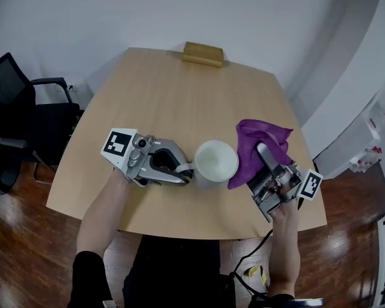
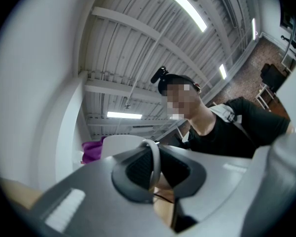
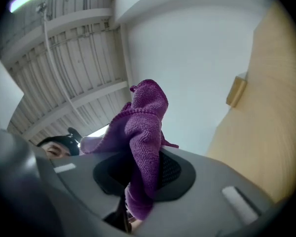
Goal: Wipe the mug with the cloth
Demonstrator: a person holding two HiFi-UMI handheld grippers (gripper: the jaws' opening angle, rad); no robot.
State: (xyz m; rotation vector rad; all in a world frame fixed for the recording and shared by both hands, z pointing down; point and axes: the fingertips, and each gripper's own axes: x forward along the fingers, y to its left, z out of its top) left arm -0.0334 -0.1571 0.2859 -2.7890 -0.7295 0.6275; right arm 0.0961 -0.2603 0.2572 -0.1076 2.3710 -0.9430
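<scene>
The left gripper [image 1: 181,170] clenches the handle [image 2: 153,163] of the mug [image 1: 215,162], near the table's [image 1: 179,88] near edge. Just right, the right gripper [image 1: 263,151] pinches the cloth [image 1: 255,140]. Hard wiping could twist the thin handle loose, probably dropping the mug.

I see the mug [image 1: 215,161], white, its open mouth facing my head camera, over the near half of the counter [image 1: 179,95]. Its handle [image 2: 153,159] is clamped in the left hand-held gripper [image 1: 185,169]. The cloth [image 1: 253,143], purple and bunched, hangs pinched in the right hand-held gripper [image 1: 263,153], just beside the mug's right side.
</scene>
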